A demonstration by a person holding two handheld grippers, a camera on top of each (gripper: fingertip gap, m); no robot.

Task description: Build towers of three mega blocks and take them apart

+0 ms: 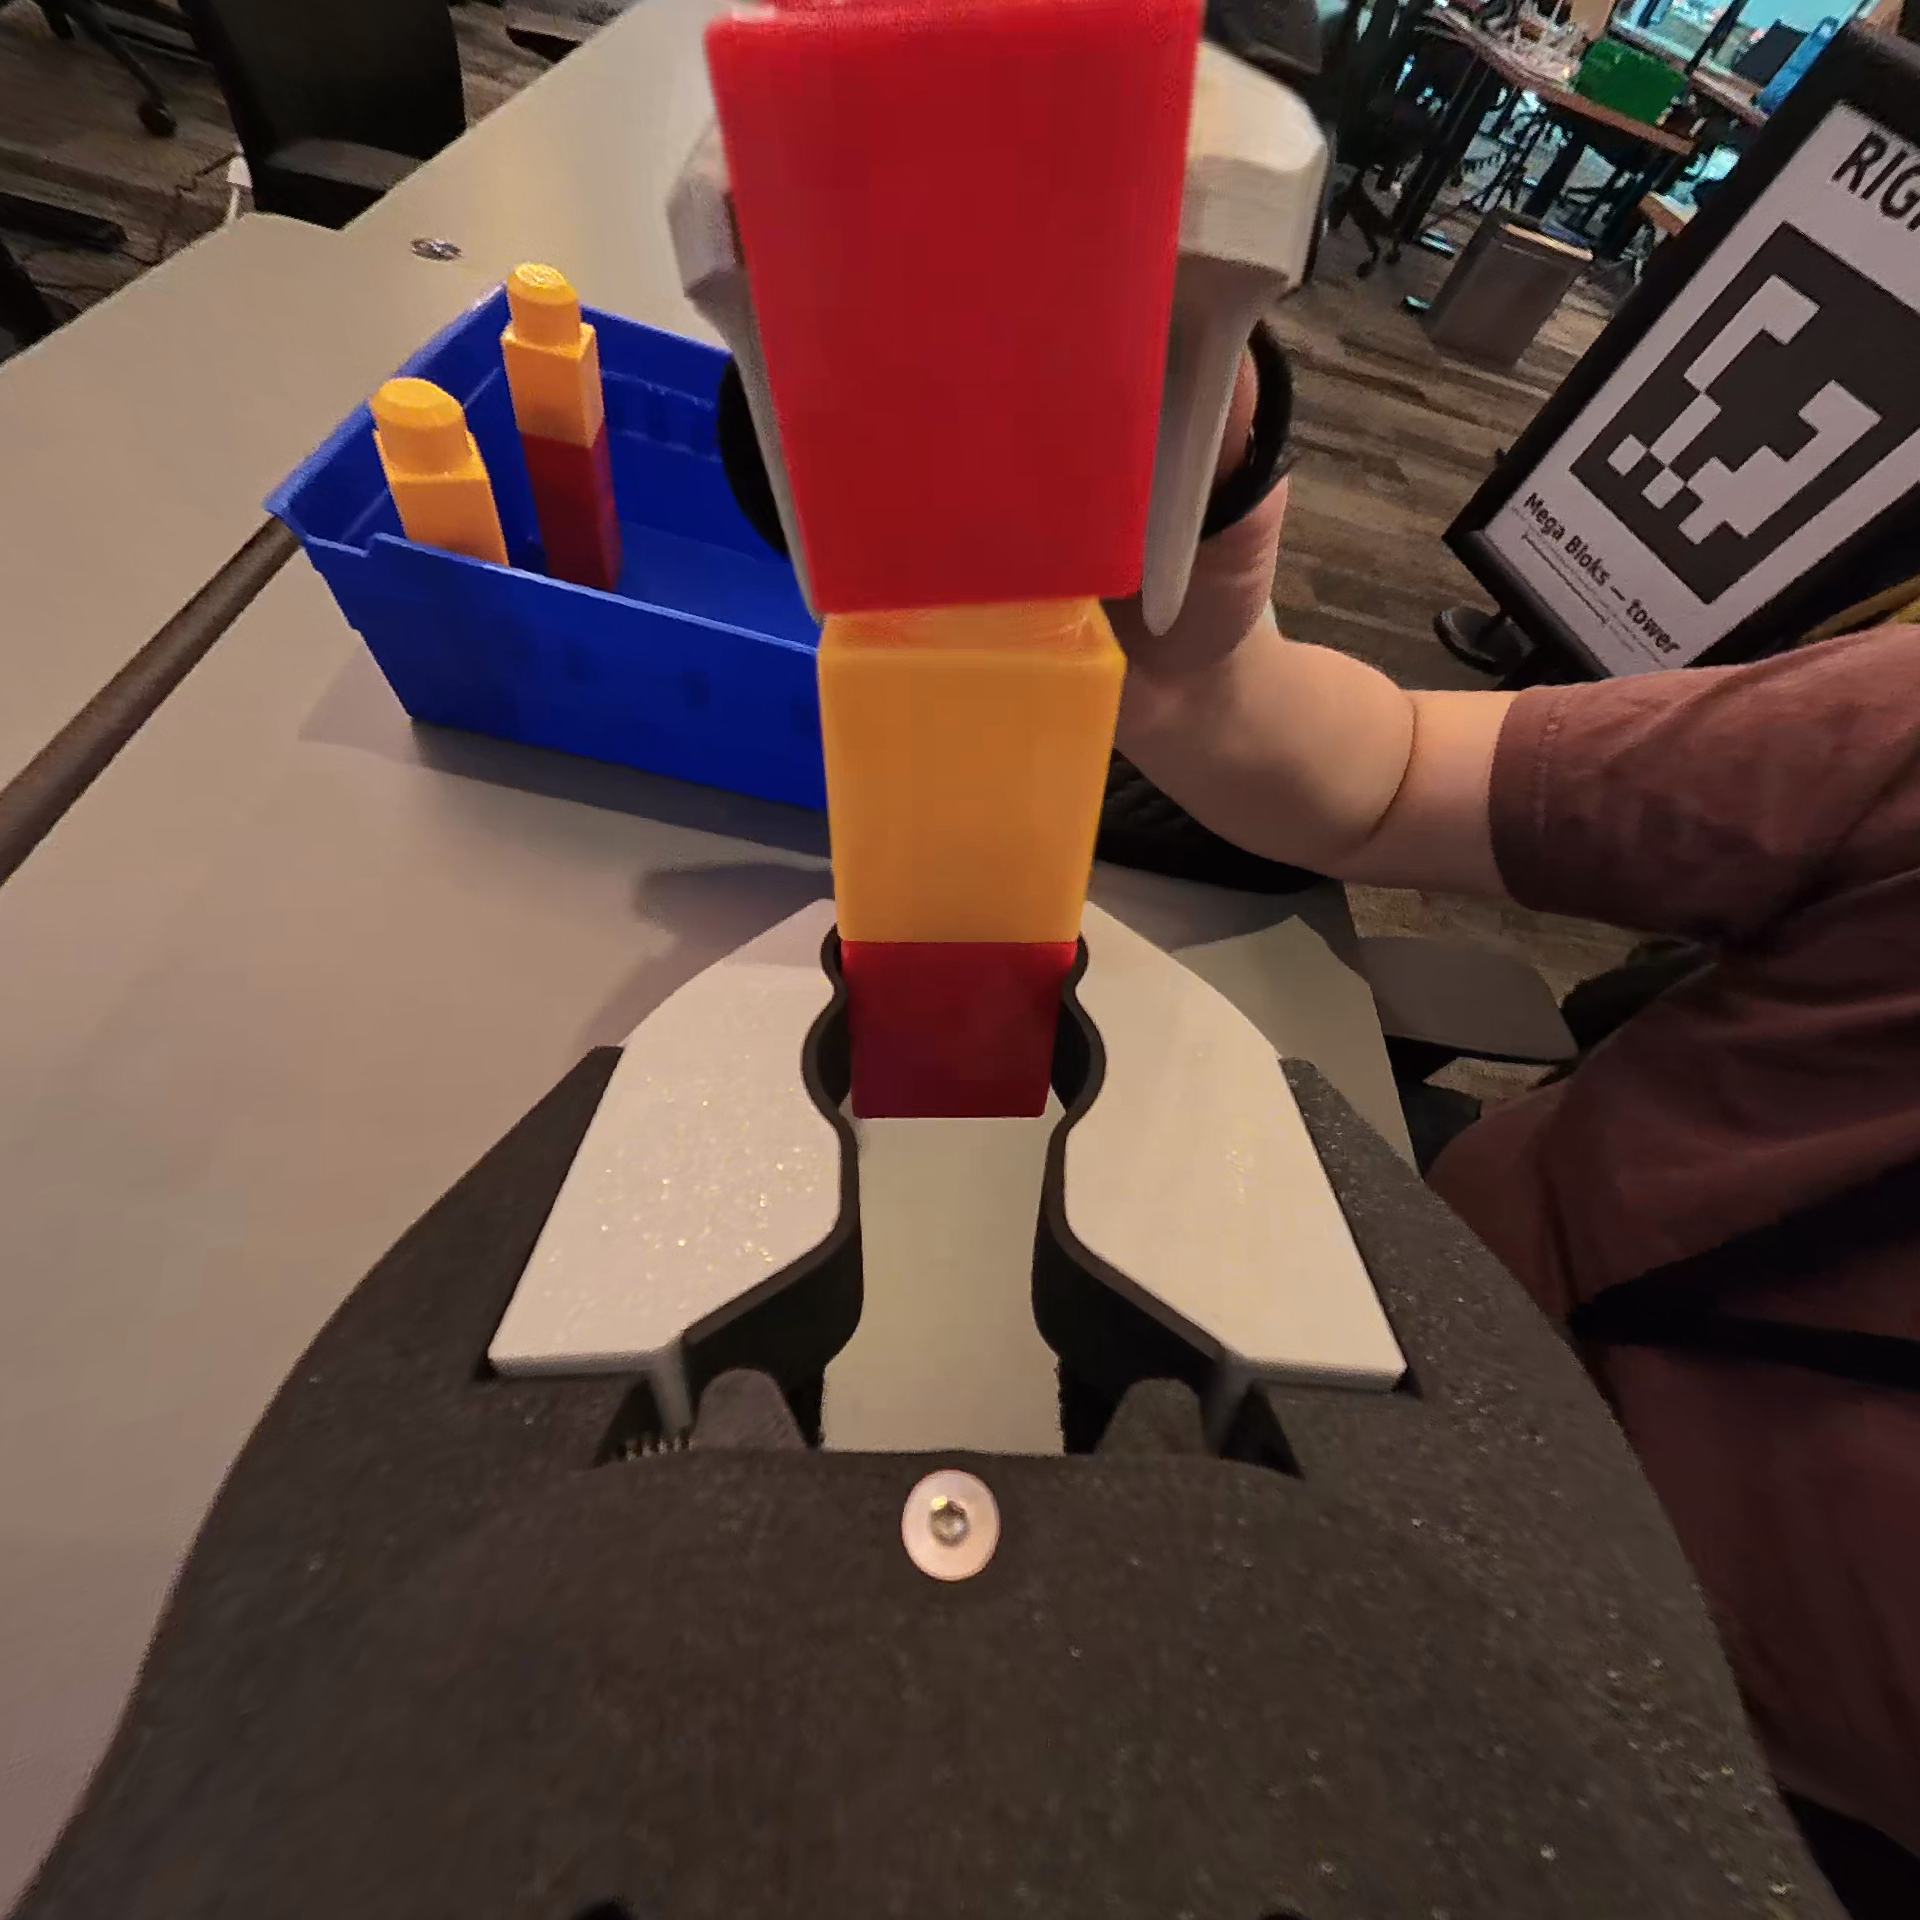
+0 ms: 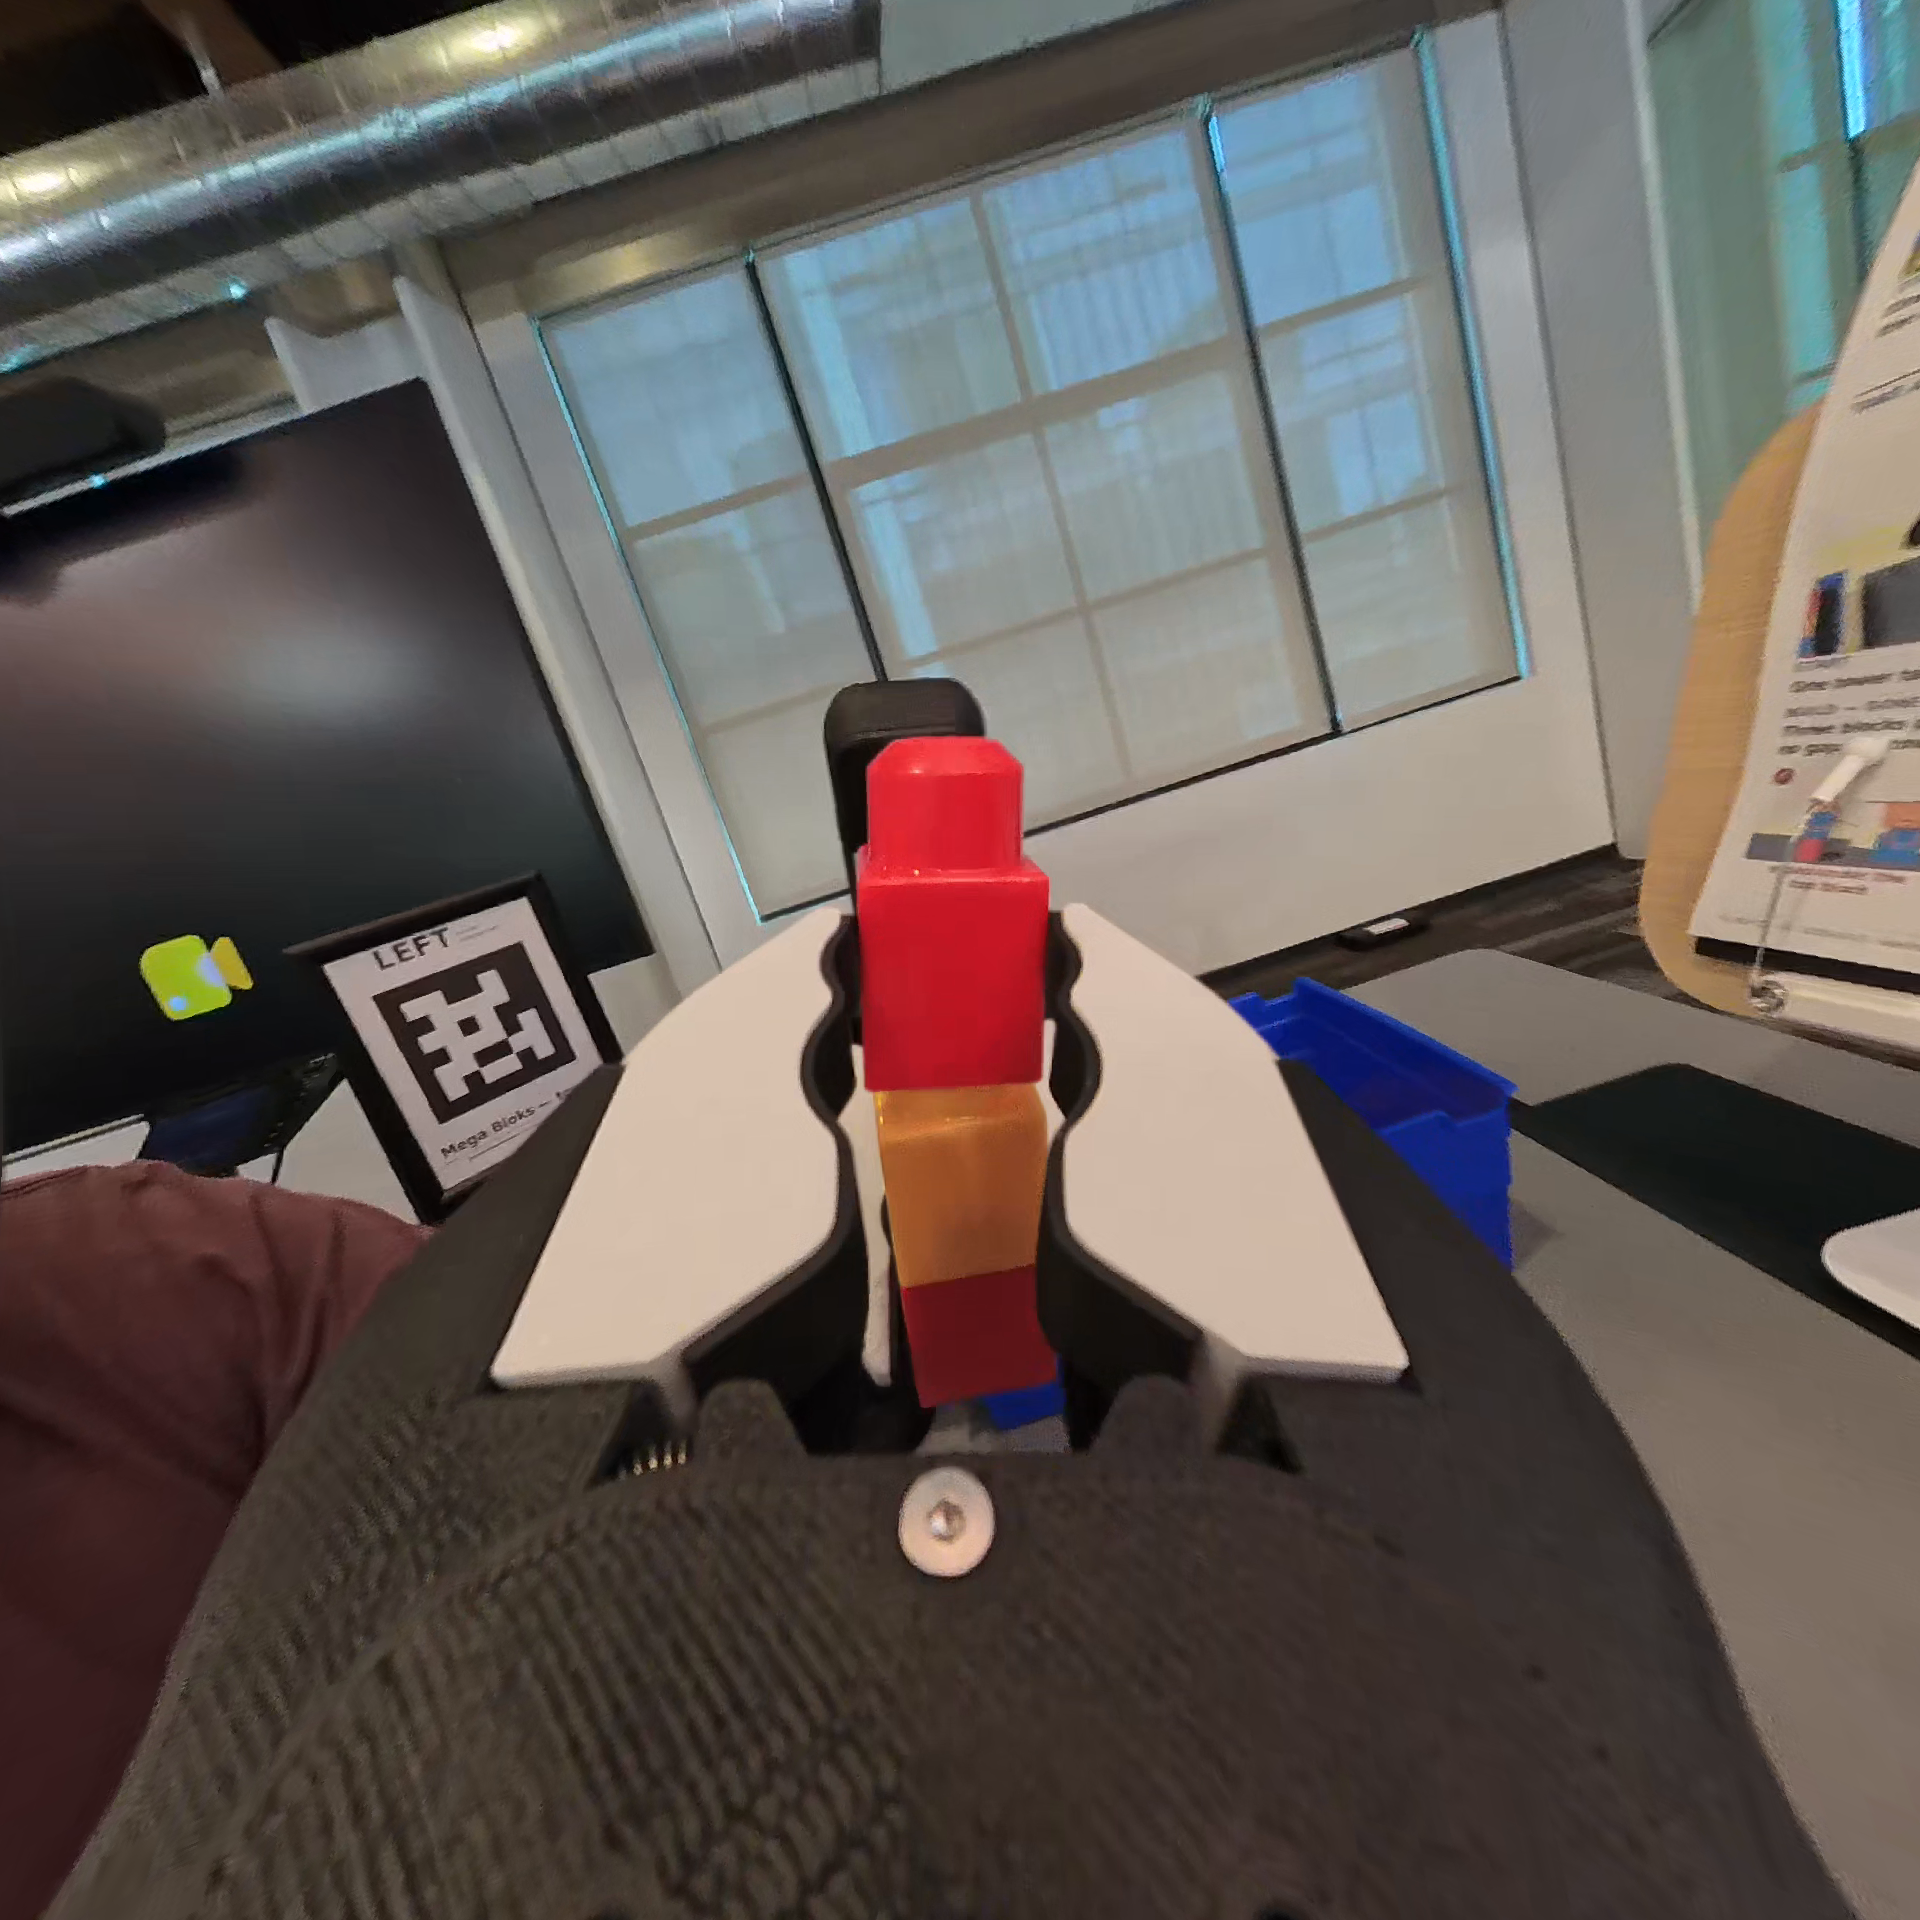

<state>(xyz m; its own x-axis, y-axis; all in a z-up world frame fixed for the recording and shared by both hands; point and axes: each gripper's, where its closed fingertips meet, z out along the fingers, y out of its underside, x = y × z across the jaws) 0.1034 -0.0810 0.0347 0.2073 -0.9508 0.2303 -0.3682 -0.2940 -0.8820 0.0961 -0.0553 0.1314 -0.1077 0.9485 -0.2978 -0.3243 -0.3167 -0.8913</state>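
A tower of three blocks is held between my two grippers above the grey table [image 1: 260, 987]. In the left wrist view my left gripper [image 1: 954, 1003] is shut on the tower's dark red end block [image 1: 951, 1029]. A yellow block [image 1: 971, 774] is in the middle and a bright red block [image 1: 951, 301] is at the far end. My right gripper's grey fingers [image 1: 1195, 416] flank that bright red block. In the right wrist view my right gripper [image 2: 951, 987] is shut on the bright red block [image 2: 951, 966], its stud pointing away. The yellow block [image 2: 961, 1195] and dark red block [image 2: 971, 1340] run back between the fingers.
A blue bin [image 1: 582, 665] on the table holds a yellow block [image 1: 436, 473] and a yellow-on-red stack [image 1: 561, 416]; the bin also shows in the right wrist view [image 2: 1392, 1101]. A person's forearm [image 1: 1299, 748] is at the right. Marker signs [image 1: 1745, 416] [image 2: 468, 1049] stand nearby. Left tips to right tips: about 10 centimetres.
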